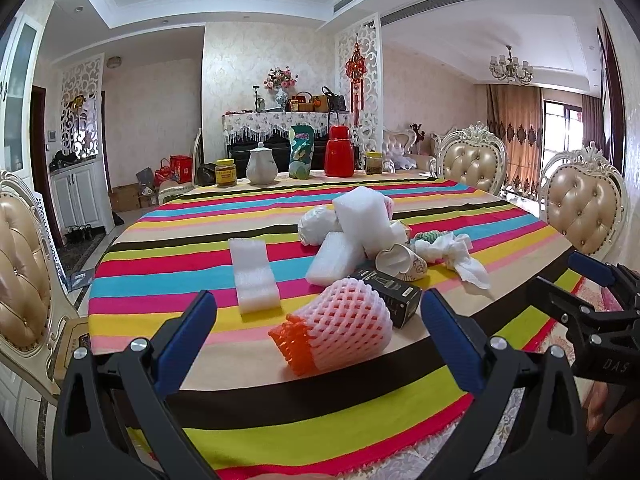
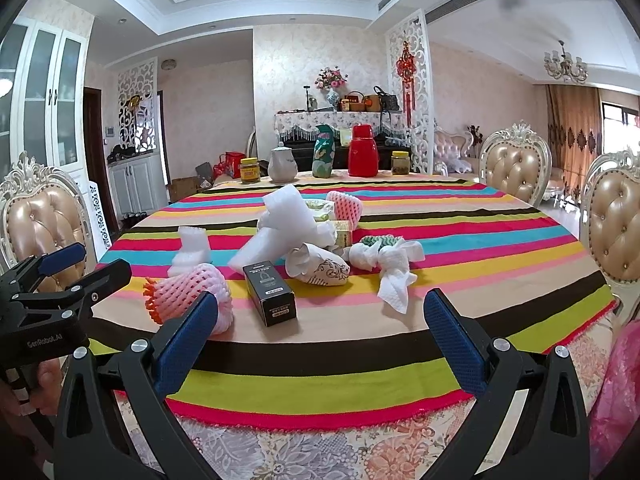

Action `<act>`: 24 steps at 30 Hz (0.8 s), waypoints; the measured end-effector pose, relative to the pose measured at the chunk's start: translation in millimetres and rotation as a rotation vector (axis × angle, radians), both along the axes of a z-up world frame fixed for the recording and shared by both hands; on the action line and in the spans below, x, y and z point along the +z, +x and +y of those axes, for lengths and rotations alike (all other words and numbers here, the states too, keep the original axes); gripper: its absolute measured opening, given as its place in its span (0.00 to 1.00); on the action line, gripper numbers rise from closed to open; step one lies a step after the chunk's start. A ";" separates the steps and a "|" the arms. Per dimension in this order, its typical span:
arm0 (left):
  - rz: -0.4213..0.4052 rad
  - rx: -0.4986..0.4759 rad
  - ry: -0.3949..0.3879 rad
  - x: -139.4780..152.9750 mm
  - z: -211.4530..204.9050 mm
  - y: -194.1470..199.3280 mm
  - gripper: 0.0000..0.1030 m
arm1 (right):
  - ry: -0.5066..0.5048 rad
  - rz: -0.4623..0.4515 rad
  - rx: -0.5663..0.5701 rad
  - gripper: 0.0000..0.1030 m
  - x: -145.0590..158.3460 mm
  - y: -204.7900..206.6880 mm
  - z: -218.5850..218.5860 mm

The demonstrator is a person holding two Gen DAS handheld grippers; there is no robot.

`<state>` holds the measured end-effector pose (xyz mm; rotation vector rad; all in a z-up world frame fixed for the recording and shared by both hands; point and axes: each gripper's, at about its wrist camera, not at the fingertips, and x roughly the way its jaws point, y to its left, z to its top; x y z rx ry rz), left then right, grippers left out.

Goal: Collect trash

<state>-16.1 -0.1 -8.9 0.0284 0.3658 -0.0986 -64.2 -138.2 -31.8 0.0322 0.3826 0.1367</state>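
Getting ready to pick up trash from the striped table [image 1: 132, 280].

Both the left gripper [image 1: 316, 324] and the right gripper [image 2: 320, 326] are spread wide, holding nothing. The pink foam net [image 1: 344, 322] lies on its side near the table's front edge, orange end pointing at the left gripper. Squeezing too fast could push the soft net away.

On the tabletop [image 1: 160, 240], a foam net [image 1: 340, 320] is lying at frame centre, a box [image 1: 394, 296] just behind it, jars sitting along the far edge.
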 end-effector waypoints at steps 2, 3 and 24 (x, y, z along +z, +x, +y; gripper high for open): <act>0.001 -0.001 -0.002 -0.1 0.0 0.0 0.96 | 0.004 0.003 -0.001 0.94 -1.0 0.1 -0.3; 0.001 0.000 -0.001 -0.3 -0.2 0.0 0.96 | 0.005 0.003 -0.002 0.94 -1.3 0.8 -1.2; 0.007 -0.004 -0.003 -4.3 0.0 0.1 0.96 | 0.029 0.011 -0.015 0.94 -3.5 0.3 -9.3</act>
